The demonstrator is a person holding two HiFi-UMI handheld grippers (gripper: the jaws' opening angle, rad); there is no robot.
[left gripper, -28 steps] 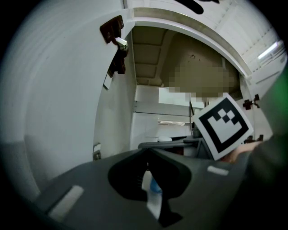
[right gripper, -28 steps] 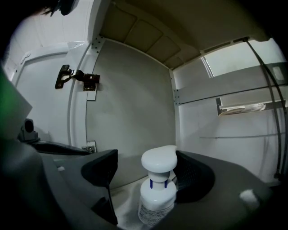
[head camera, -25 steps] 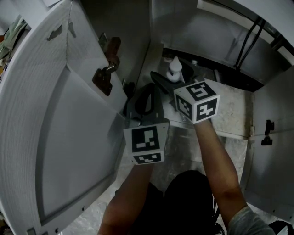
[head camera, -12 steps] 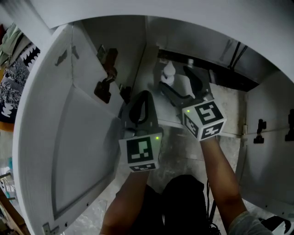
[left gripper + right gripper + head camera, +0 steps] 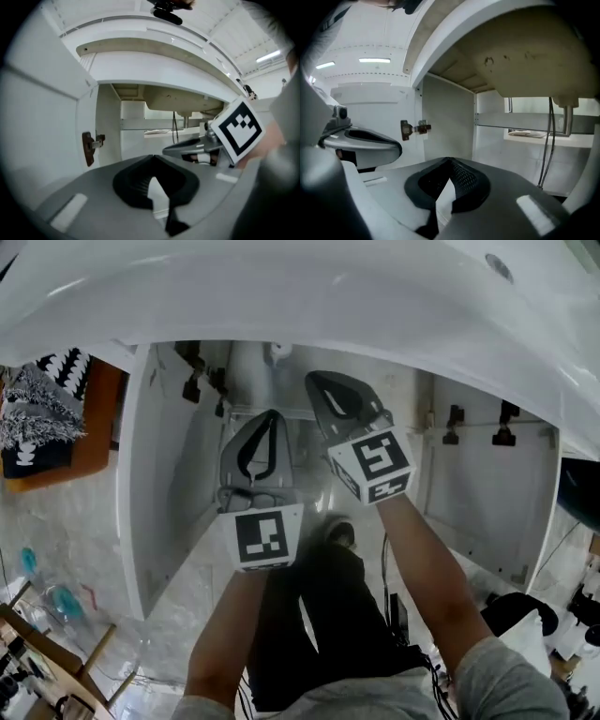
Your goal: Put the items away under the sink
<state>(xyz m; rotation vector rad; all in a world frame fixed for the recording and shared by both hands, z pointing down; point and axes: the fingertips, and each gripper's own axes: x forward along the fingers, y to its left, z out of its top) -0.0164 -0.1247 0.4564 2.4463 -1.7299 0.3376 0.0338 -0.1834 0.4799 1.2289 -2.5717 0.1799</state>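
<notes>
Hovering before the sink cabinet [image 5: 469, 493], left gripper [image 5: 271, 416] shut, empty; right gripper [image 5: 319, 385] just closed, empty.

- No word, number, brand name or label can be read anywhere in these views.
- Left marker cube [image 5: 261, 536], on the left gripper [image 5: 270, 414]: a black-and-white square code pattern only, with no lettering.
- Right marker cube [image 5: 373, 465], on the right gripper [image 5: 312, 380]: the same kind of pattern, also without lettering.
</notes>
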